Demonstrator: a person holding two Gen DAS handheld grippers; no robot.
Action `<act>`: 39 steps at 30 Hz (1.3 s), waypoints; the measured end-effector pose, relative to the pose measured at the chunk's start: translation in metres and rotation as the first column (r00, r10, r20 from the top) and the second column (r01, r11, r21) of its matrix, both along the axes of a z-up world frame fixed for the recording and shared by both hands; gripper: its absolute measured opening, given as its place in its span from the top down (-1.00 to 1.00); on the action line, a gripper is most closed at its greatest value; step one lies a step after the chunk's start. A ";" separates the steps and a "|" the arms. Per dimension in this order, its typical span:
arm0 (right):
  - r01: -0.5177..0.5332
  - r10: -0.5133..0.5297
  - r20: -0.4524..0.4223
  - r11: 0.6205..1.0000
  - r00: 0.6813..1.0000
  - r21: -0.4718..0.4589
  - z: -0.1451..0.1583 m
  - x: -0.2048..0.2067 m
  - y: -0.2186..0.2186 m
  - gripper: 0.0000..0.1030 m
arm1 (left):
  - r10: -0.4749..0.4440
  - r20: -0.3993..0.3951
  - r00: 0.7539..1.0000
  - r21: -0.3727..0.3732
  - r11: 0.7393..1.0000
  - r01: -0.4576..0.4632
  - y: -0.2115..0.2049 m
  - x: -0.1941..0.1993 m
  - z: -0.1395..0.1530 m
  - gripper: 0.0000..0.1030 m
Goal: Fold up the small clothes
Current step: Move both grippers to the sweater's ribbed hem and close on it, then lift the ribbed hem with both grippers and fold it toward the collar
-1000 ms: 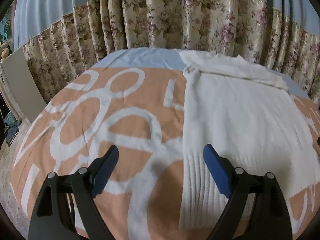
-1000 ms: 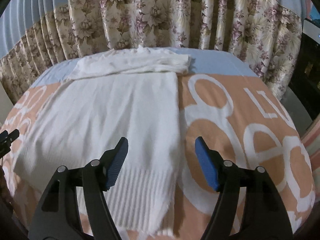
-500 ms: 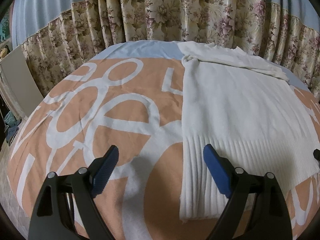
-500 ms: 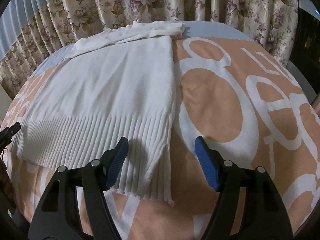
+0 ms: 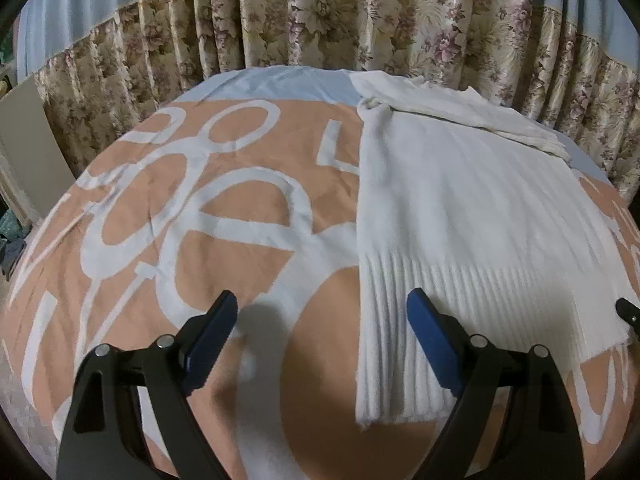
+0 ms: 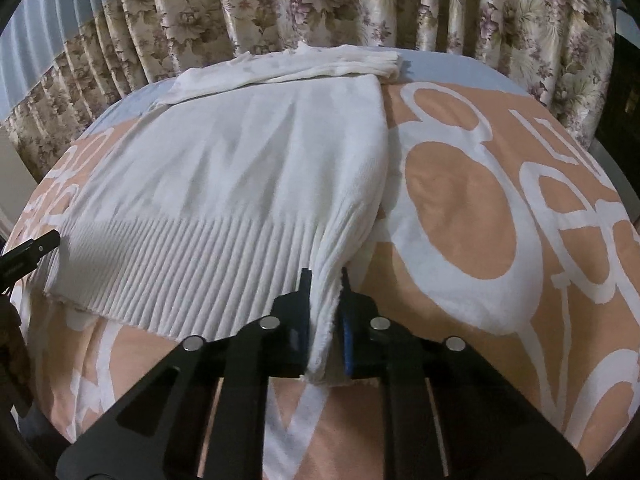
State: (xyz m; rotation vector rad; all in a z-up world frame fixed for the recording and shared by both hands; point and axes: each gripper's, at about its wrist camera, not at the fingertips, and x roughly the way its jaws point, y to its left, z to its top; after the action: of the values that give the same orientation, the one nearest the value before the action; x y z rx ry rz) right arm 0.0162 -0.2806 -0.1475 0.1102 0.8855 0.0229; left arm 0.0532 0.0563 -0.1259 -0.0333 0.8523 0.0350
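Two grippers over a white sweater on a bedspread. Right gripper pinches the ribbed hem corner; left gripper gapes wide, empty, astride the opposite corner.

left of sweater: bare bedspread, free to pass
far edge: curtain blocks
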 end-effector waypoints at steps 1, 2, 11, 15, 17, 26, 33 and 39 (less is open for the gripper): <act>0.002 -0.002 0.002 1.000 1.000 0.011 0.000 -0.001 -0.001 0.77 | -0.002 -0.003 1.000 -0.005 1.000 0.002 0.000 0.000 0.000 -0.69; 0.004 -0.004 0.002 1.000 1.000 0.018 0.000 -0.001 -0.003 0.78 | -0.005 -0.010 1.000 -0.013 1.000 0.005 0.000 0.000 -0.001 -0.69; 0.004 -0.004 0.003 1.000 1.000 0.030 0.000 0.000 -0.004 0.77 | -0.069 -0.064 0.996 -0.026 0.997 0.067 -0.017 0.000 -0.007 -0.69; 0.004 -0.004 0.006 0.999 1.000 0.035 0.001 0.000 -0.004 0.77 | -0.084 -0.074 0.994 -0.043 0.996 0.081 -0.020 0.002 -0.009 -0.64; 0.004 -0.004 0.006 0.999 1.000 0.040 0.002 0.000 -0.005 0.77 | -0.095 -0.066 0.993 -0.038 0.995 0.093 -0.022 0.001 -0.009 -0.41; 0.008 -0.009 0.009 0.999 1.000 0.054 0.001 0.000 -0.006 0.76 | -0.139 -0.028 0.990 -0.117 0.984 0.134 -0.034 -0.004 -0.006 0.74; 0.010 -0.011 0.013 0.997 1.000 0.079 0.002 -0.001 -0.010 0.80 | -0.137 -0.007 0.990 -0.087 0.987 0.136 -0.036 -0.010 0.008 0.80; -0.001 -0.002 0.033 0.997 0.999 0.073 0.011 -0.009 -0.009 0.81 | -0.153 0.003 0.988 -0.029 0.988 0.153 -0.039 -0.019 0.019 0.82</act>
State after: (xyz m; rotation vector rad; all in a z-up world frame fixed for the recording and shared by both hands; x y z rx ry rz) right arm 0.0075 -0.2894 -0.1365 0.1776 0.8517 0.0565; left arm 0.0338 0.0170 -0.1069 0.0045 0.8525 -0.1214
